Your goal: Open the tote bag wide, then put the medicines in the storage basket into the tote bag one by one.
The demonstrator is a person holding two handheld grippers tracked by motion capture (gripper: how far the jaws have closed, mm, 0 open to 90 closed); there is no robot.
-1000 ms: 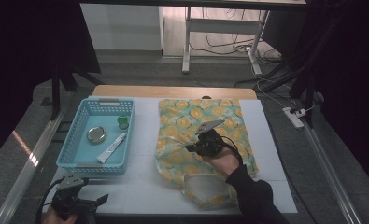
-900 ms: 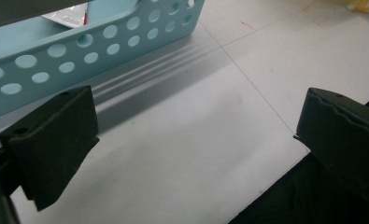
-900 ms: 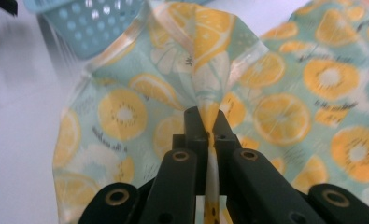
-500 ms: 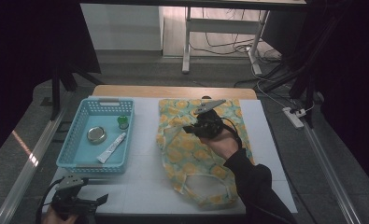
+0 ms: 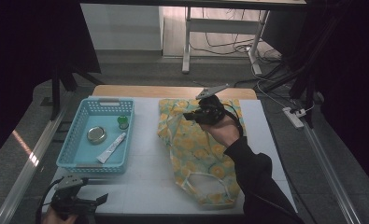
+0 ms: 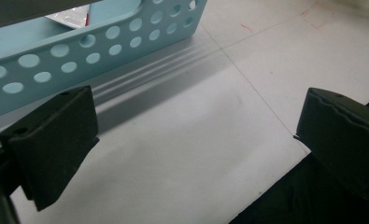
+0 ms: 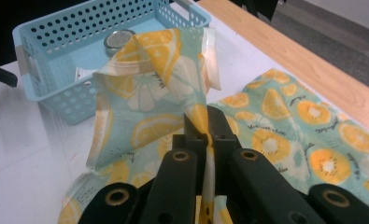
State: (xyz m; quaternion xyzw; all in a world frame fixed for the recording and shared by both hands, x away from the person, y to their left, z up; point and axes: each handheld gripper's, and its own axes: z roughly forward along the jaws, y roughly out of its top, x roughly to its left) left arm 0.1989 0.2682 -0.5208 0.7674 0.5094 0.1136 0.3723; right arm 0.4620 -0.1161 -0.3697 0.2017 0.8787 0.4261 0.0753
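Observation:
A teal cloth printed with yellow lemon slices [image 5: 191, 149] lies on the white table top, right of centre. My right gripper [image 5: 192, 115] is held above the cloth's far part, shut on a pinched fold of it. In the right gripper view the fold [image 7: 149, 88] stands up from between the closed jaws of that gripper [image 7: 204, 125]. My left gripper [image 5: 102, 199] rests at the table's near left corner with its jaws wide apart. The left gripper view has nothing but bare table between the jaws of the left gripper [image 6: 196, 140].
A light blue perforated basket [image 5: 65, 149] stands at the left, holding a round tin [image 5: 96, 135], a white tube [image 5: 111, 147] and a small green thing [image 5: 123, 122]. Its wall [image 6: 102, 42] is close ahead of the left gripper. A wooden strip [image 5: 173, 91] edges the far side.
The right gripper has risen and moved toward the far edge, drawing the pinched cloth up with it. The left gripper has stayed where it was.

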